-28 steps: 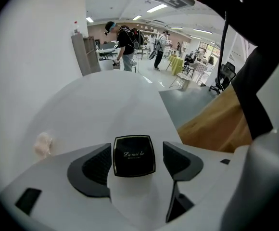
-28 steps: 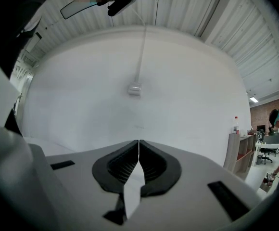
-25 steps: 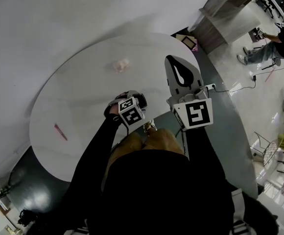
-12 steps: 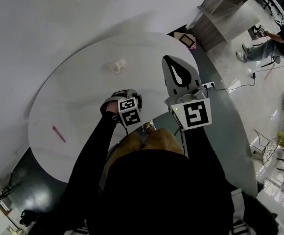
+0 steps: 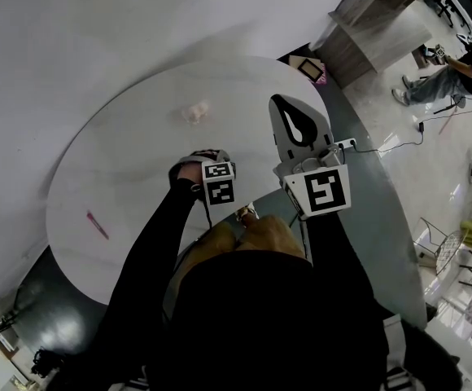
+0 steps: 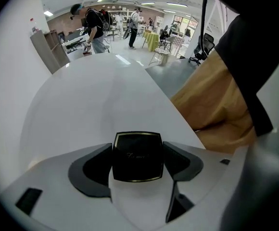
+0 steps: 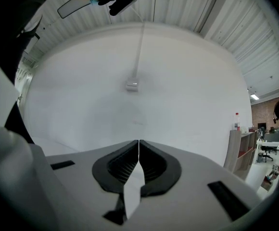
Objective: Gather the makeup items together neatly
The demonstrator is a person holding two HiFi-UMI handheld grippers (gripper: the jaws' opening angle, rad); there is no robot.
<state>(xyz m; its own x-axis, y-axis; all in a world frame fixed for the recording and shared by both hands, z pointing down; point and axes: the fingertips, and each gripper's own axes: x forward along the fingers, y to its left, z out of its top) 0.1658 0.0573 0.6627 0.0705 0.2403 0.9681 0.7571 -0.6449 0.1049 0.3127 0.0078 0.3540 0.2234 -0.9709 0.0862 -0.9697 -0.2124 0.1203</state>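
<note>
My left gripper (image 6: pixel 137 153) is shut on a black square compact (image 6: pixel 136 156) with a gold rim, held just above the round white table (image 6: pixel 96 95). In the head view, only that gripper's marker cube (image 5: pixel 219 184) and the gloved hand show, near the table's front edge. A pale pink puff-like item (image 5: pixel 195 111) lies toward the far side of the table (image 5: pixel 122 161). A thin pink pencil (image 5: pixel 98 224) lies at the left. My right gripper (image 5: pixel 286 102) hovers over the table's right side, shut and holding nothing, facing the white wall (image 7: pixel 130 57).
A wooden cabinet (image 5: pixel 374 19) stands beyond the table at the upper right. A power strip and cable (image 5: pixel 358 145) lie on the floor to the right. People (image 6: pixel 94 25) and chairs are far off in the room. My tan trousers (image 6: pixel 216 105) are against the table edge.
The left gripper has turned a little on the spot with the compact in it. The right gripper has hardly moved.
</note>
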